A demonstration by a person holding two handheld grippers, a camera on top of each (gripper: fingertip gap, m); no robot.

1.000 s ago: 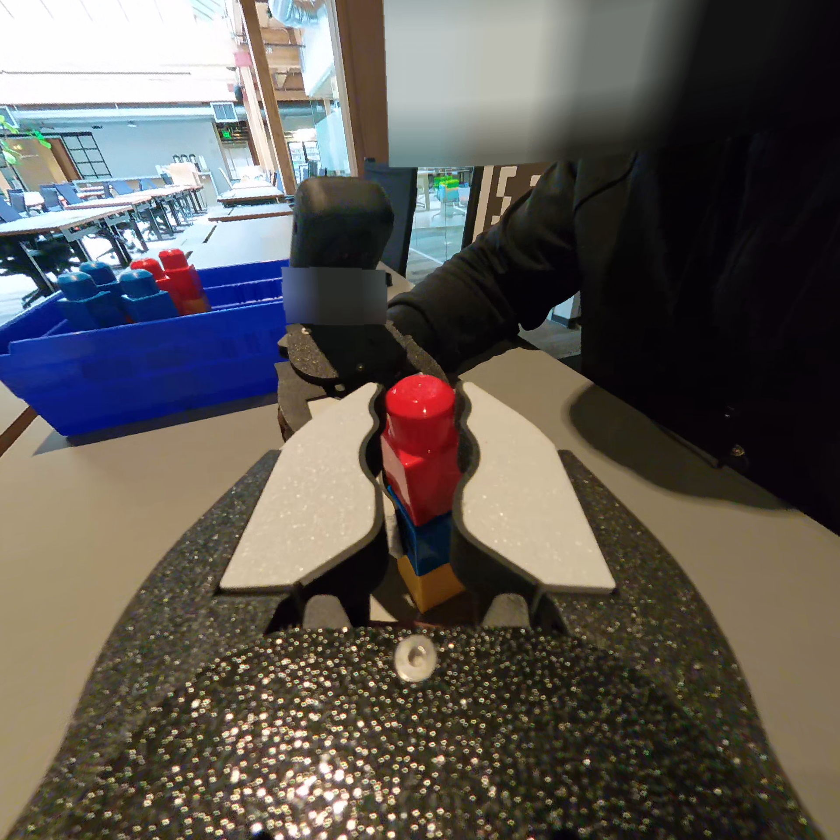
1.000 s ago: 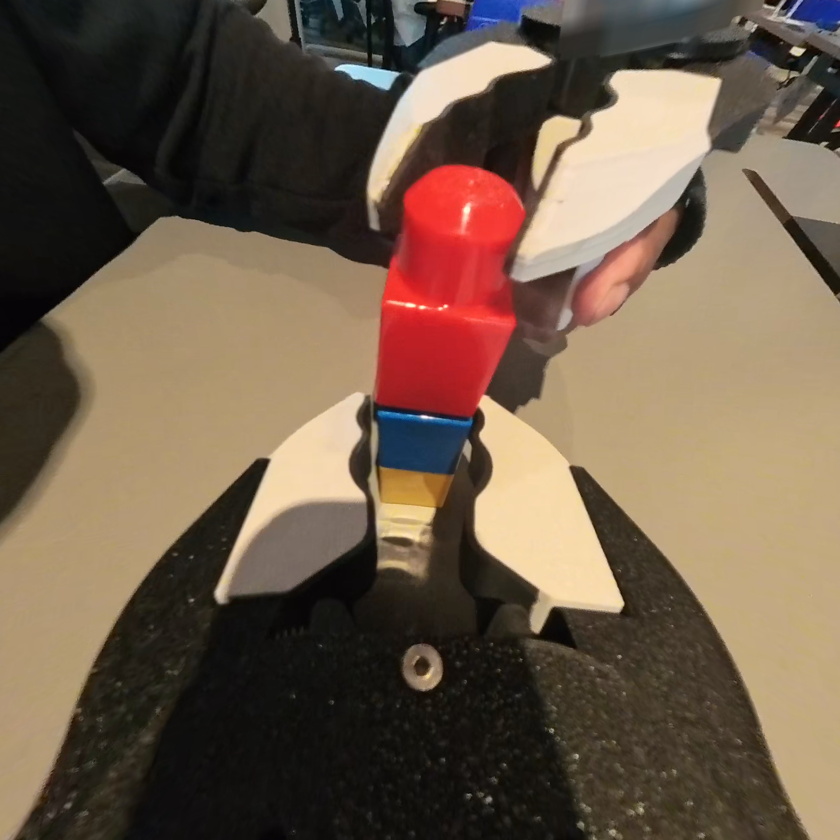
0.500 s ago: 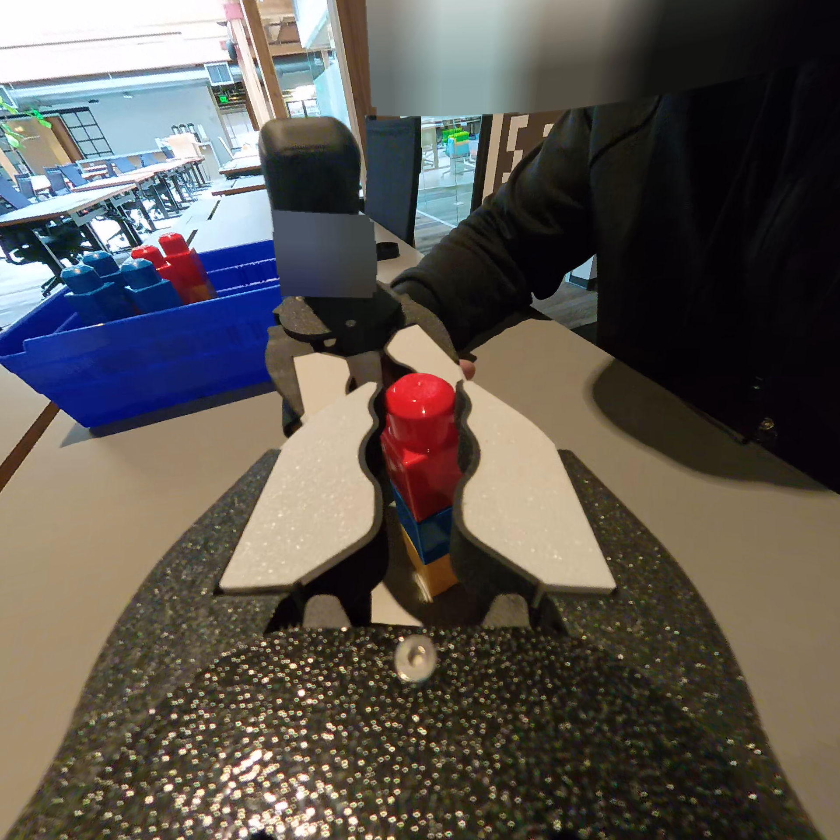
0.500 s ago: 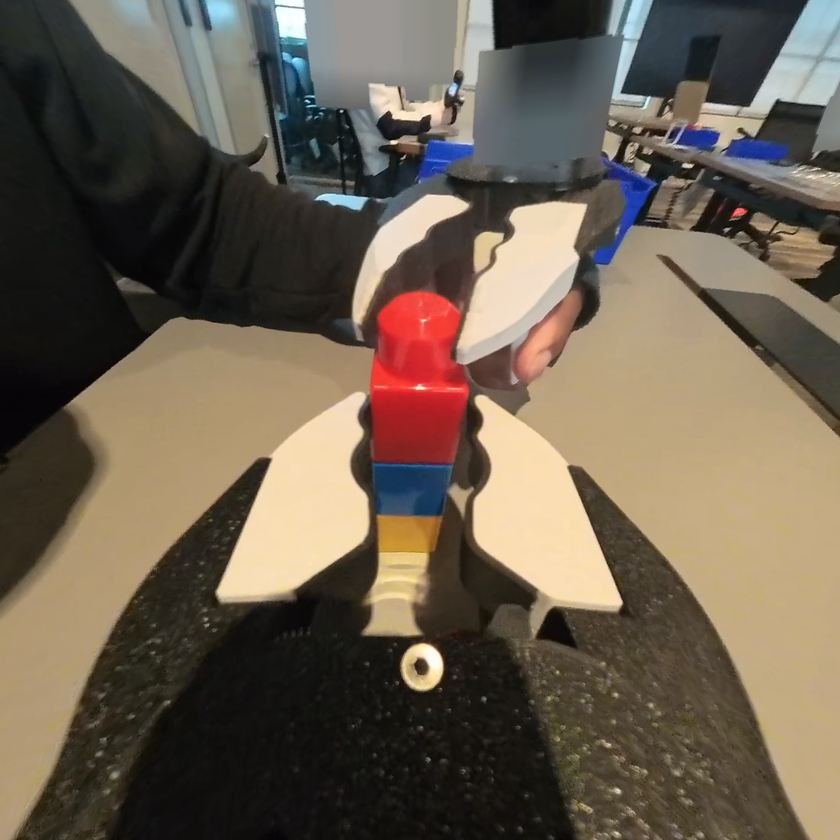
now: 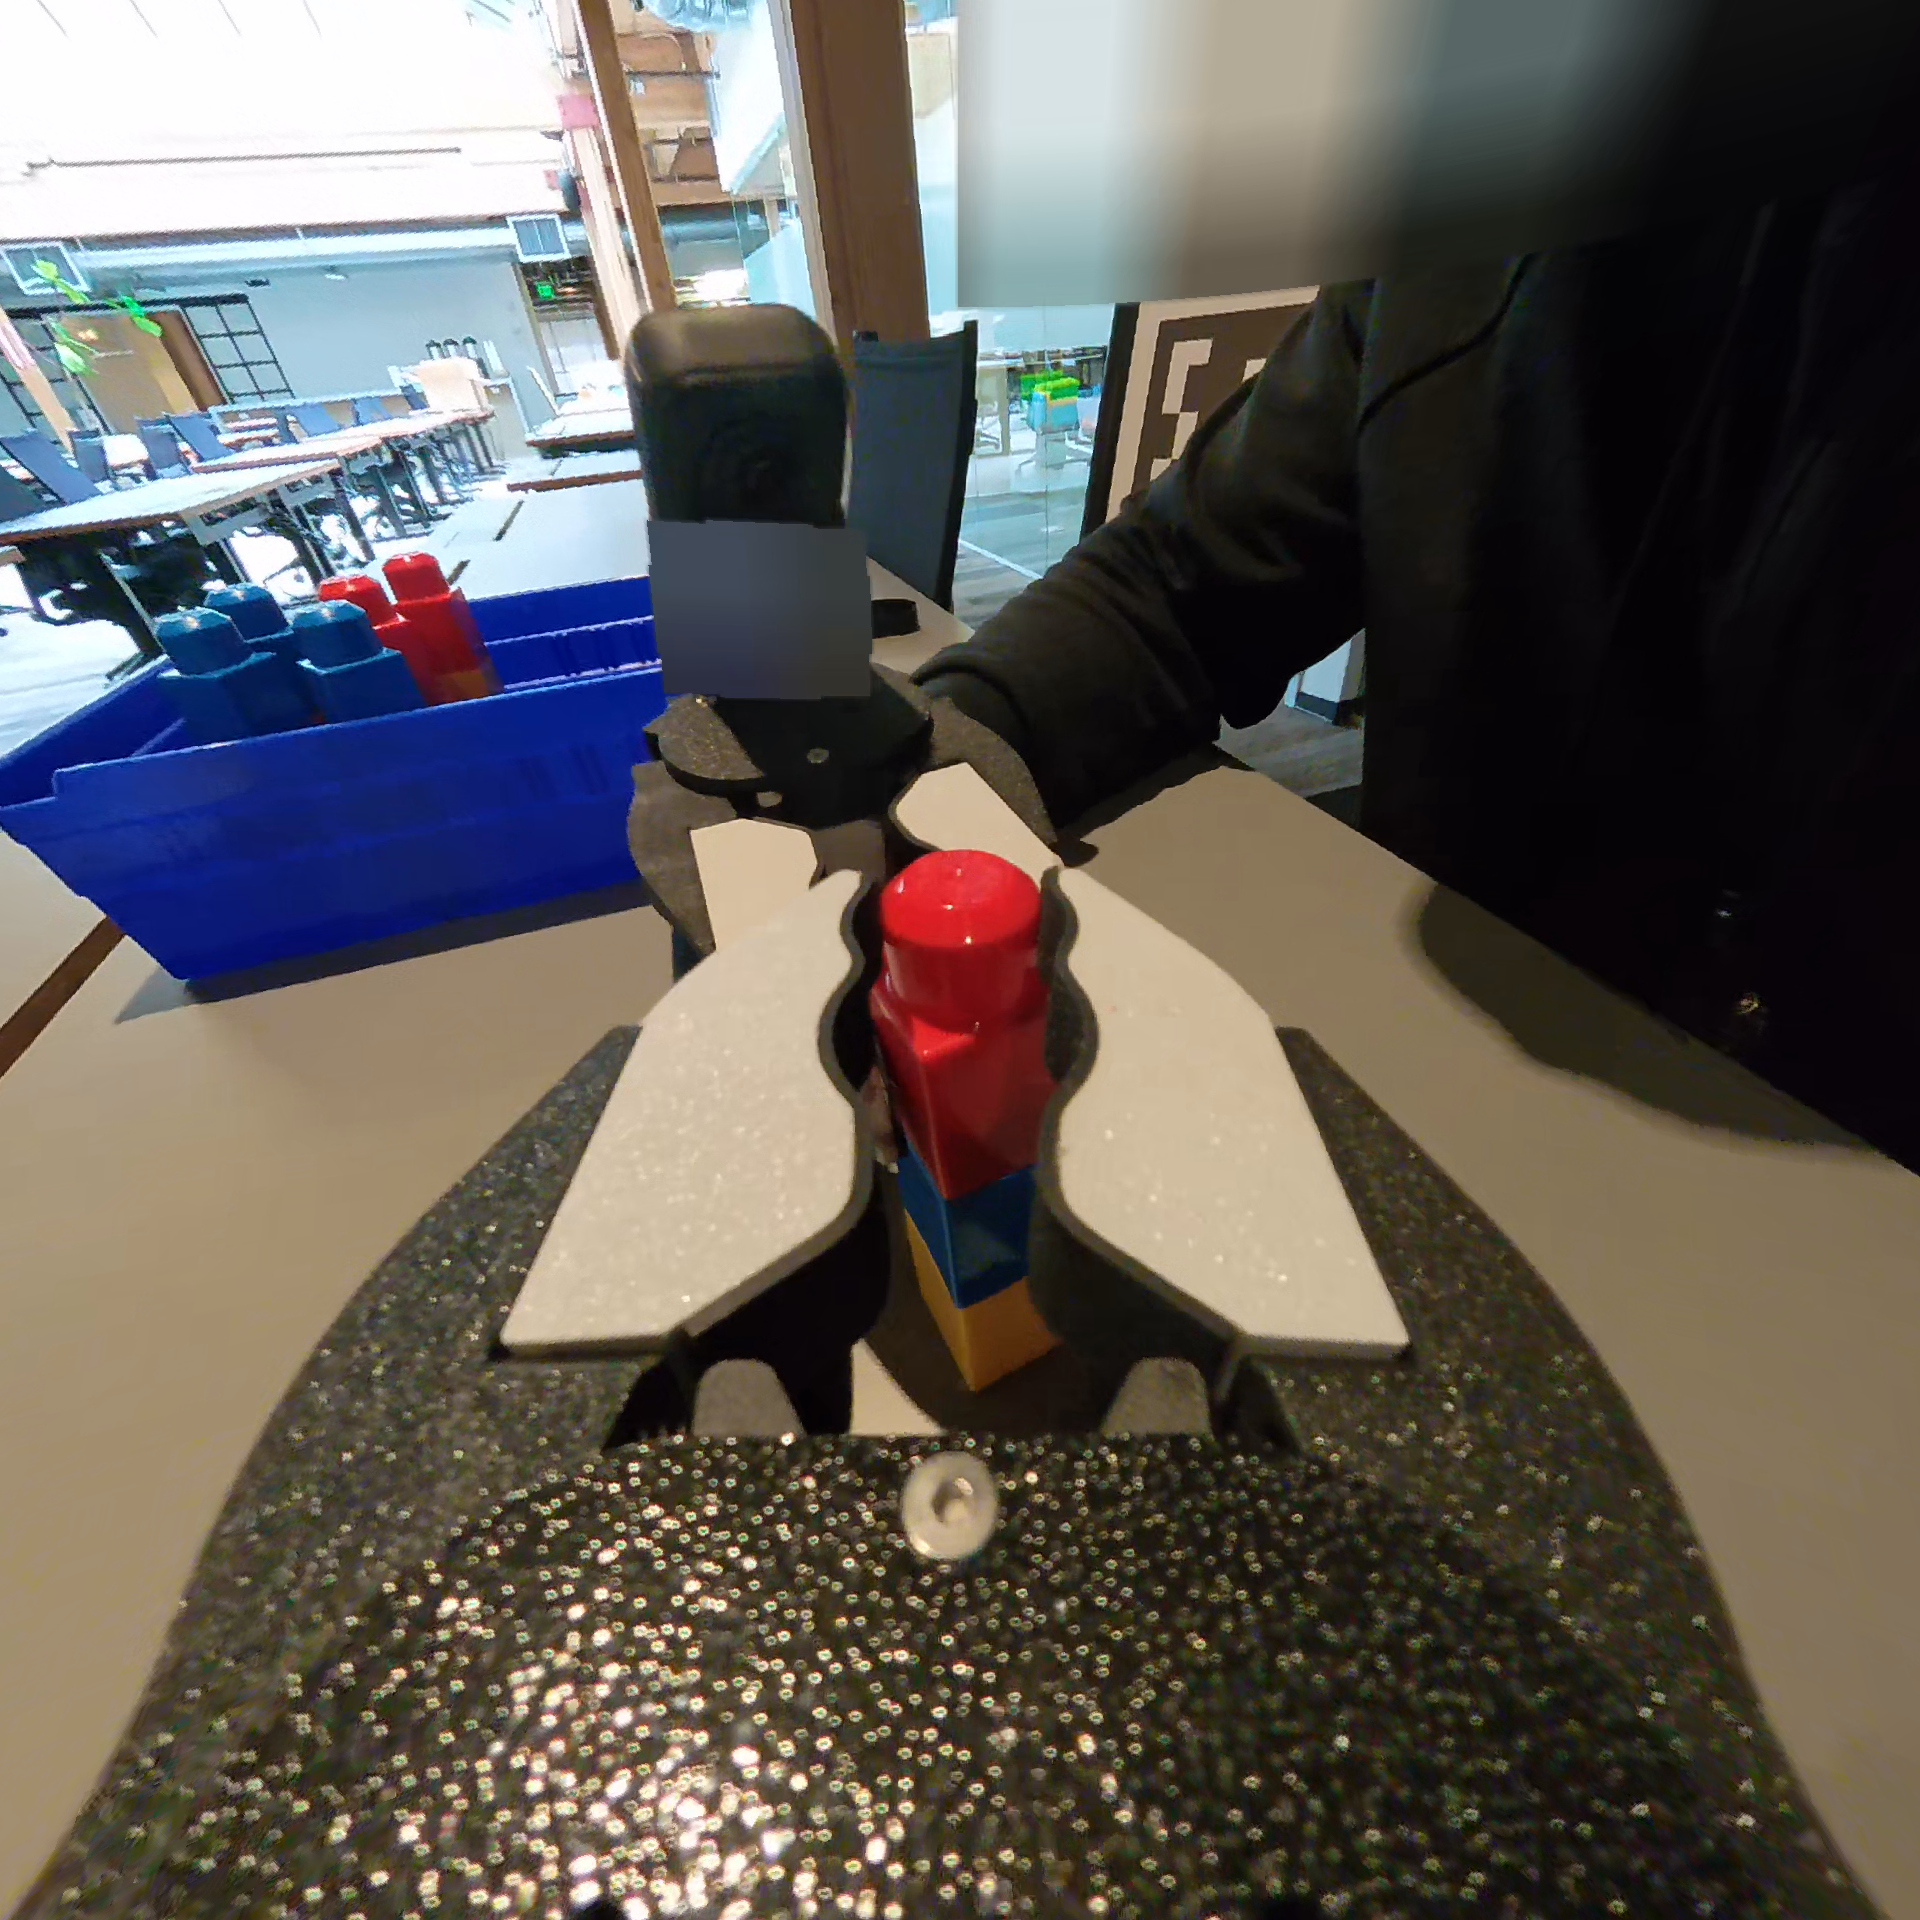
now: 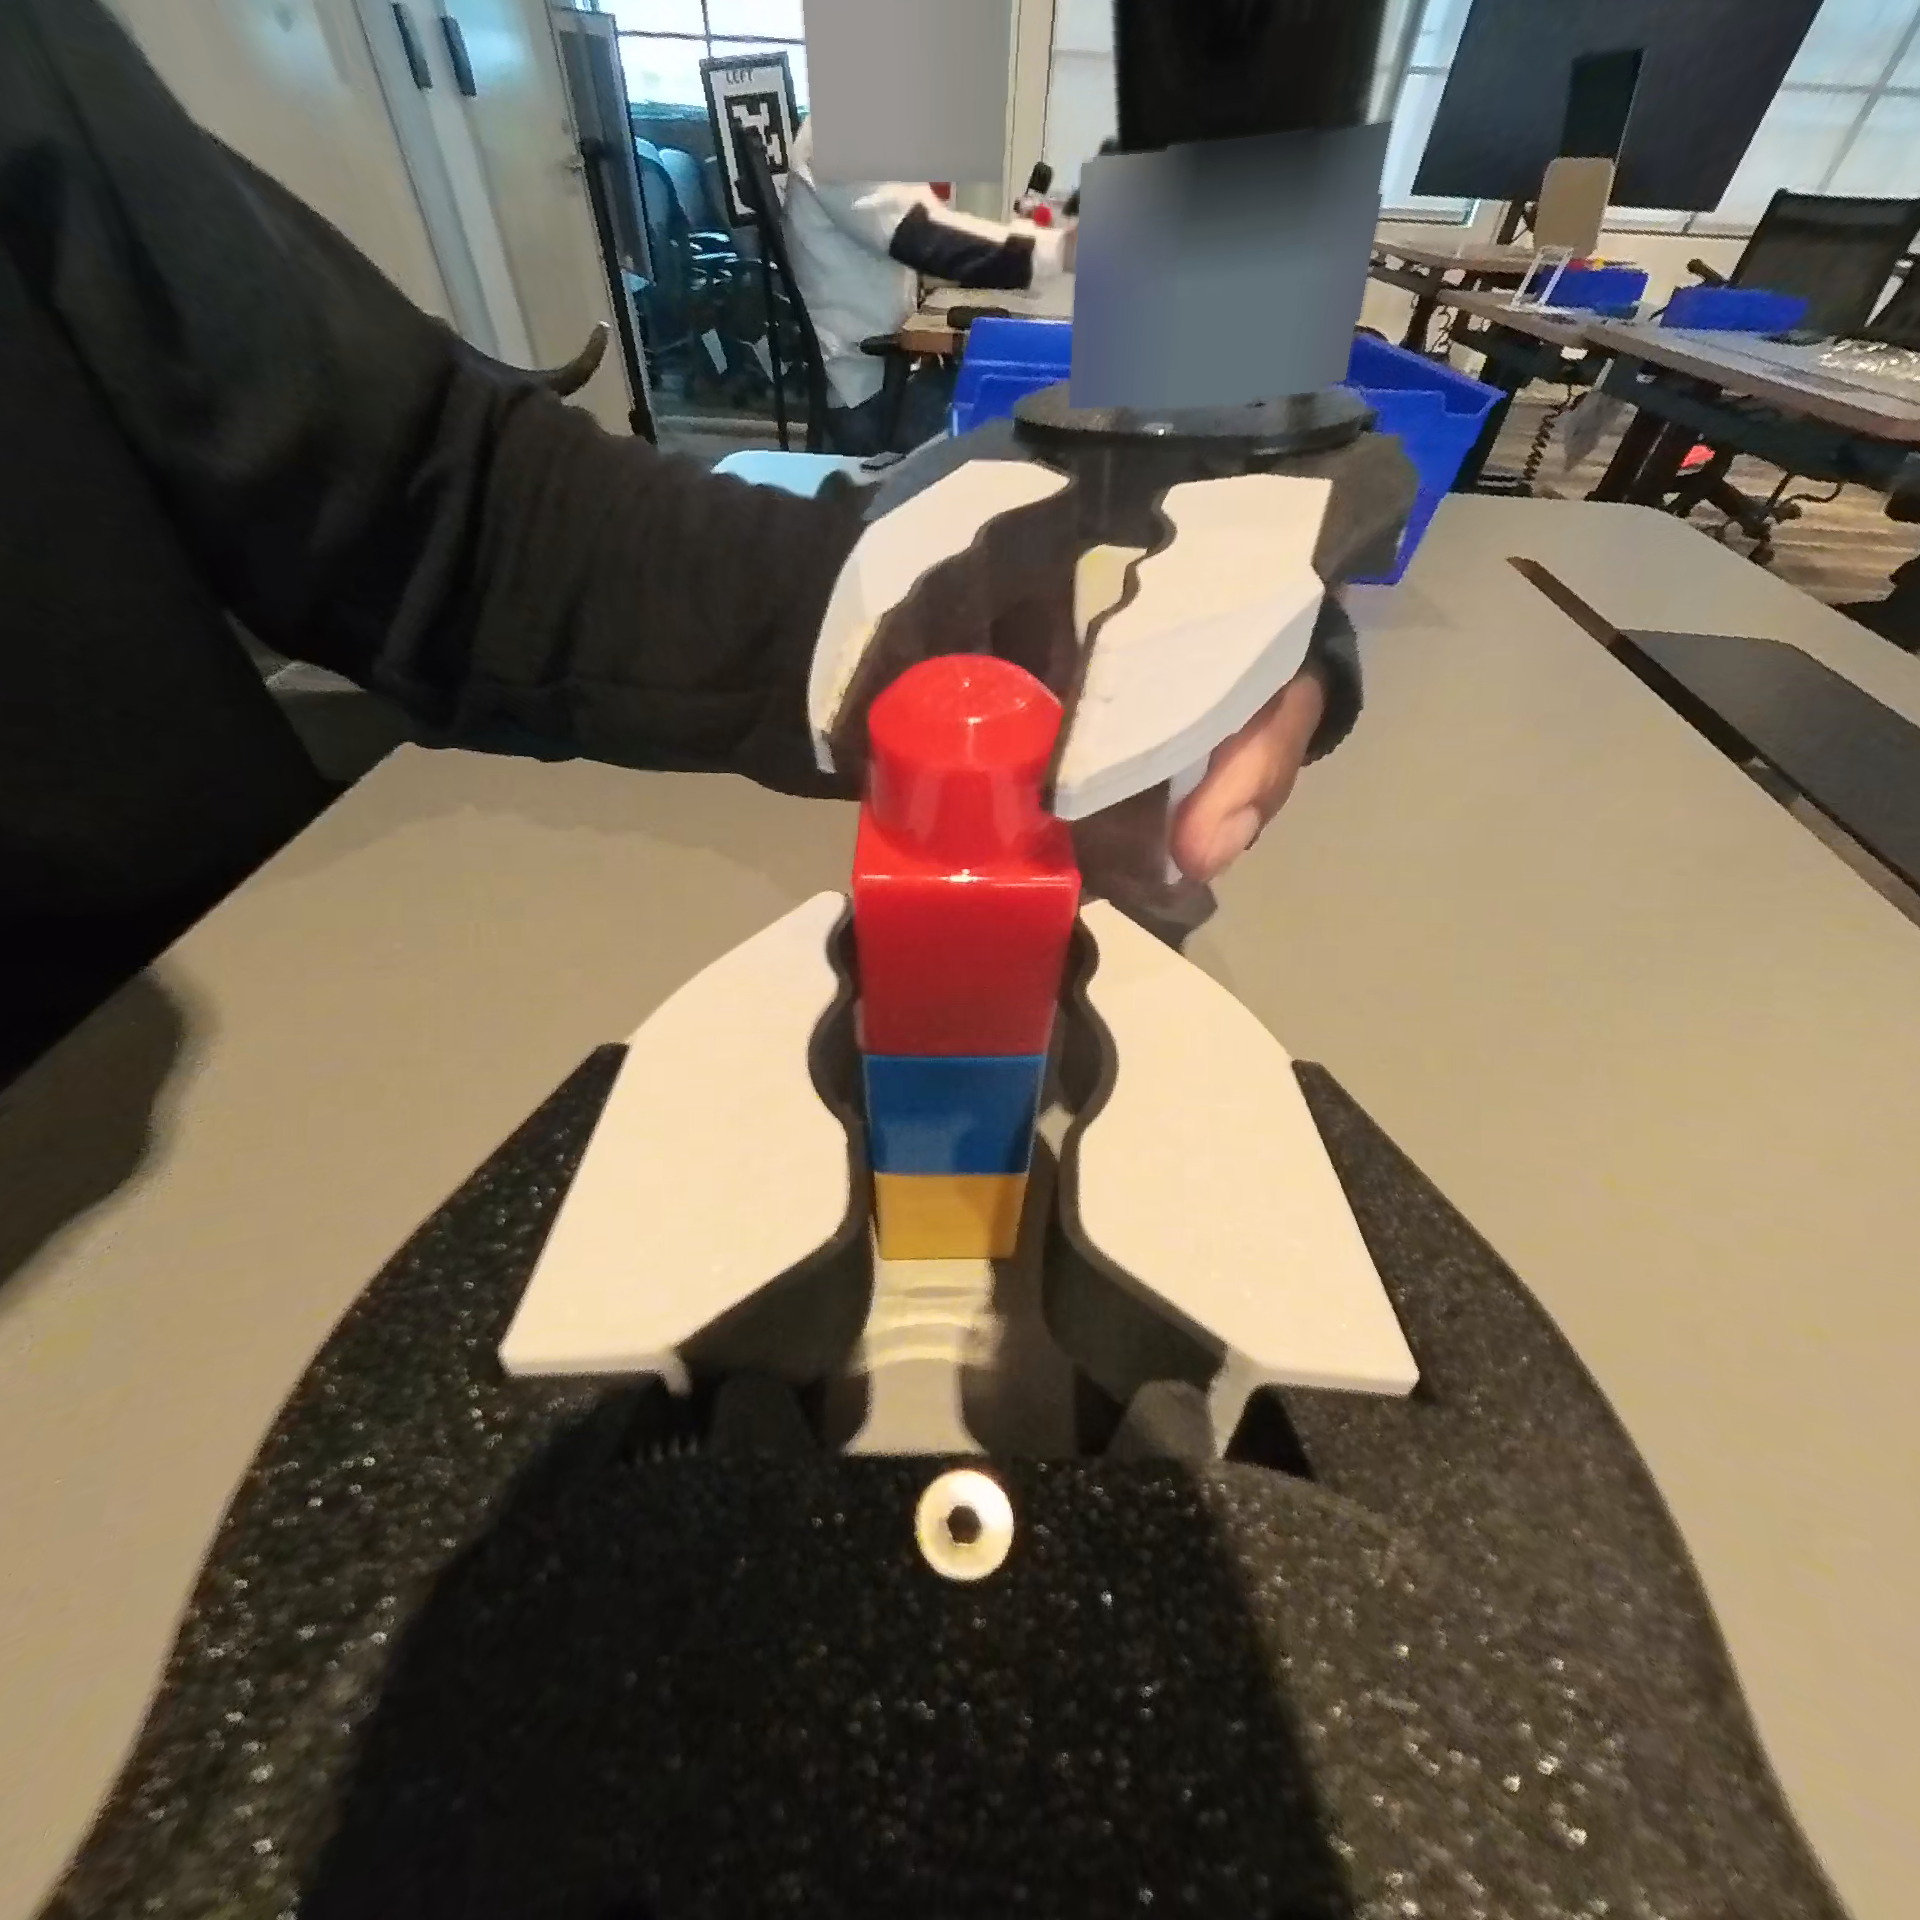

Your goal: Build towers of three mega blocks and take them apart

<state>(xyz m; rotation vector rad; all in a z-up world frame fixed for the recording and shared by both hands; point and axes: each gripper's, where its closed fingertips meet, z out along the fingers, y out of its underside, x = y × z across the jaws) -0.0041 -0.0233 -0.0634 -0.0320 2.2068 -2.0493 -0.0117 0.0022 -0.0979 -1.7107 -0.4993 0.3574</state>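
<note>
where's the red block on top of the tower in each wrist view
Left wrist view: the red block sits at centre, between the left gripper fingers, above the blue and yellow blocks.
Right wrist view: the red block is at centre, just above the right gripper fingertips.
Shared landmark: the grey table under the tower shows in both.

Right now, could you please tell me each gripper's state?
Left gripper: shut on the red plastic top block.
Right gripper: shut on the same three-block tower.
</note>
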